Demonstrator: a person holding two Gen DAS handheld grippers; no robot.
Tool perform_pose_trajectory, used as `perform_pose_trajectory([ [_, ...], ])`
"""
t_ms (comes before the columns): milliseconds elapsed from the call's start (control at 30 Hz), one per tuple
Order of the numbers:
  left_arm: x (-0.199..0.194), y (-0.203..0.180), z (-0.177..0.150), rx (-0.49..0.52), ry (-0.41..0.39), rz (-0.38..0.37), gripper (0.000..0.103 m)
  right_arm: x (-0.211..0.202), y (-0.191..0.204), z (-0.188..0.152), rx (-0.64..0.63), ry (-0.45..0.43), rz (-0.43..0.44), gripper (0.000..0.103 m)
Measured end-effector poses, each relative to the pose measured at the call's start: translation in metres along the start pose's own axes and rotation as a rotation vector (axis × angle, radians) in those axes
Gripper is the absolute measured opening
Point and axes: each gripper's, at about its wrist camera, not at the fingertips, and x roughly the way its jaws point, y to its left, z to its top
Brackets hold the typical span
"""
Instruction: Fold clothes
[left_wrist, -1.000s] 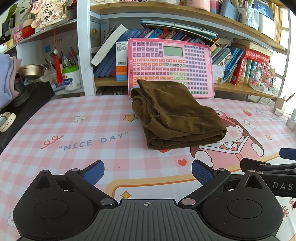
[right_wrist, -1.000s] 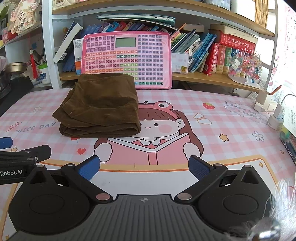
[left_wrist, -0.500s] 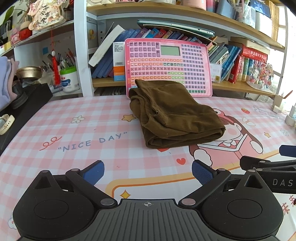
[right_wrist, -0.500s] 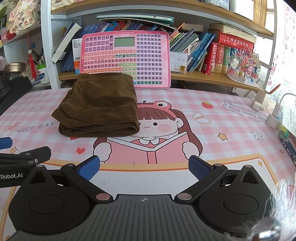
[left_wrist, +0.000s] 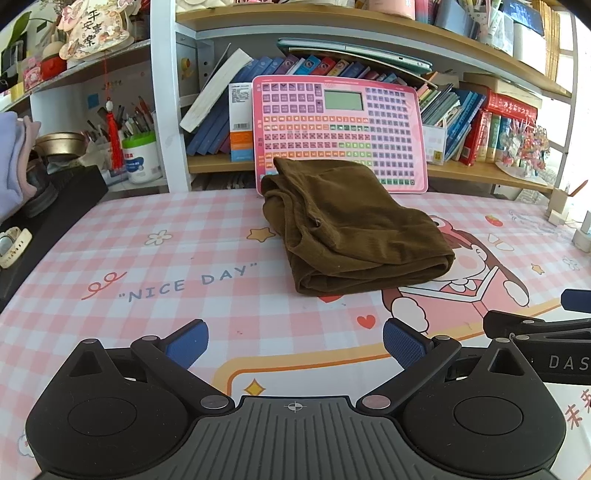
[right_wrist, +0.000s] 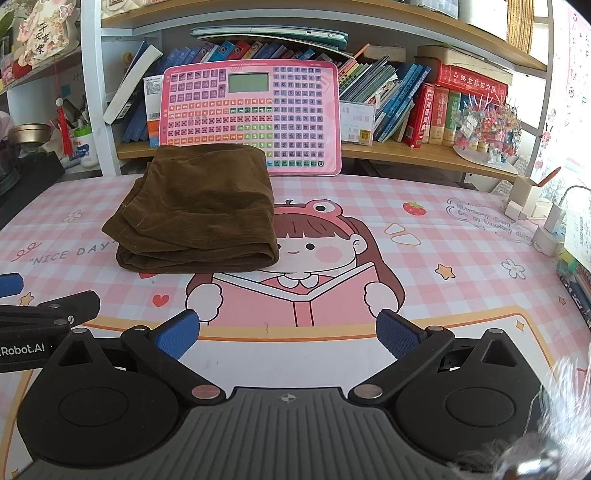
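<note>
From your left wrist view, the left gripper (left_wrist: 293, 341) hovers low over the pink desk mat (left_wrist: 184, 258) with its jaws spread wide and nothing between them. The brown garment (left_wrist: 354, 229) lies well ahead, folded into a compact stack, its far edge just in front of the pink keyboard toy (left_wrist: 340, 129) that leans on the shelf. You seem to be holding back because the fold looks finished. A white tub (left_wrist: 142, 157) on the left holds pens.

From your right wrist view, the right gripper (right_wrist: 288, 338) is likewise wide open and empty, near the mat's front edge. The garment sits ahead and to the left, clear of both claws. A small white box (right_wrist: 528, 192) at the right holds a pencil.
</note>
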Motion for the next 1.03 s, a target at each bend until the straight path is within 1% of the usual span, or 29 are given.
perform_pose_trajectory([
  [433,0.0002,-0.0008,-0.0005,0.004,0.005,-0.006,0.102,0.0001,-0.0012,-0.0003,0.004,0.006,0.001,0.103],
  [667,0.0012,0.0008,-0.001,-0.009,0.014,0.01,0.103,0.0003,-0.0015,-0.0014,0.004,0.011,0.002,0.103],
  [1033,0.0035,-0.0039,-0.0054,0.008,0.037,-0.016,0.103,0.0048,-0.0024,-0.007,0.009,0.032,-0.002,0.103],
])
